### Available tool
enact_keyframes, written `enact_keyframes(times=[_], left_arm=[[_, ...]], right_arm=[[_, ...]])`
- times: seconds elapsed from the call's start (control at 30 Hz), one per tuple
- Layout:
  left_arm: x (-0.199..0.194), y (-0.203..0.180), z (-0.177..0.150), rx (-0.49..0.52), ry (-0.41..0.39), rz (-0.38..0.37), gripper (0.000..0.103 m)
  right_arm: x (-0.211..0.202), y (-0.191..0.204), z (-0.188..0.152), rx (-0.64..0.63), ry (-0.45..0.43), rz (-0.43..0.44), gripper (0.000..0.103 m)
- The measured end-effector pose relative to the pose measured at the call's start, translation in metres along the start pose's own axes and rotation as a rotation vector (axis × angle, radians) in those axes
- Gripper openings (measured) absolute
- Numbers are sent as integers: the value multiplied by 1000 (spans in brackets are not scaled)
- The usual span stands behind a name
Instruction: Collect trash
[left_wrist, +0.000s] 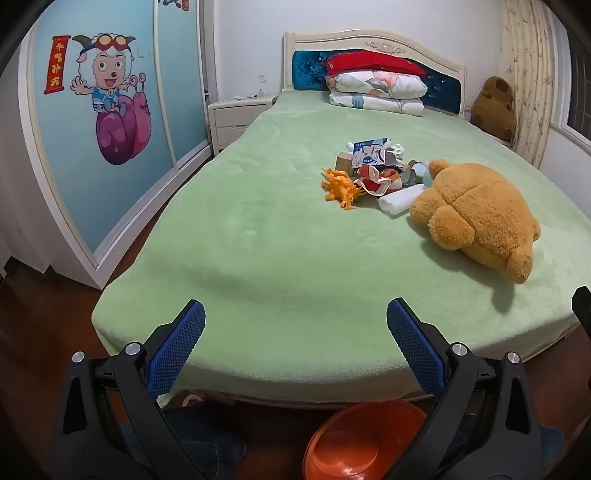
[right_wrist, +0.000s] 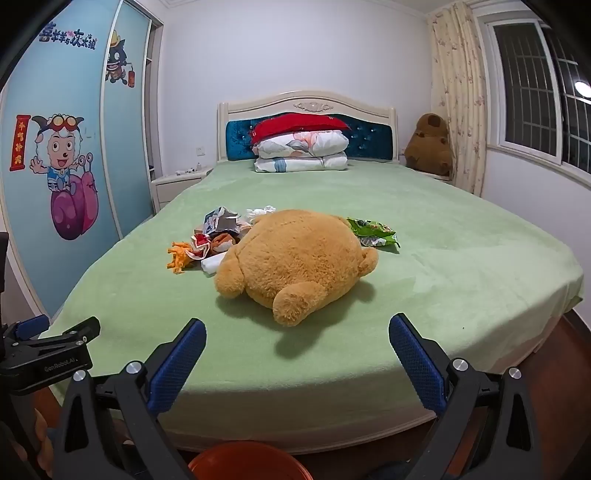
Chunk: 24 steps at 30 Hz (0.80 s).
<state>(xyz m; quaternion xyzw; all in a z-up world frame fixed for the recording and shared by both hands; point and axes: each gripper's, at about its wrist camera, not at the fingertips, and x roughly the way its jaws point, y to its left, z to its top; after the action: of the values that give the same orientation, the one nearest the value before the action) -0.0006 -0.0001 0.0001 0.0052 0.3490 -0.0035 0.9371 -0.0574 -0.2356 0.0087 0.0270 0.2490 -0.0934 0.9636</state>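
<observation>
Left tool (left_wrist: 295, 317) spread wide, nothing between its blue pads, held over the foot edge of the green bed (left_wrist: 258, 229). Right tool (right_wrist: 297, 334) likewise gaping and empty, over the same foot edge, aimed toward the tan plush bear (right_wrist: 295, 258).

Trash pile (left_wrist: 373, 162) lying mid-bed, touching the bear on its far-left side: torn blue-white wrappers, a red-and-white crumpled pack, a white folded packet (left_wrist: 400, 199) right against the bear. Orange toy dinosaur (left_wrist: 341, 186) at the pile's left edge. Green snack bag (right_wrist: 373, 230) just beyond the bear's right side, seen only from the right wrist.

Orange basin (left_wrist: 354, 443) on the floor below the foot of the bed, nearer than the bear. Folded quilts (right_wrist: 301, 153) stacked at the headboard, well behind the bear.
</observation>
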Motion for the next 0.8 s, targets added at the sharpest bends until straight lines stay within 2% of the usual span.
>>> enact_keyframes(times=[0.8], left_arm=[[-1, -5, -3, 15, 5, -3, 96]], right_arm=[[-11, -2, 7, 0, -19, 7, 98]])
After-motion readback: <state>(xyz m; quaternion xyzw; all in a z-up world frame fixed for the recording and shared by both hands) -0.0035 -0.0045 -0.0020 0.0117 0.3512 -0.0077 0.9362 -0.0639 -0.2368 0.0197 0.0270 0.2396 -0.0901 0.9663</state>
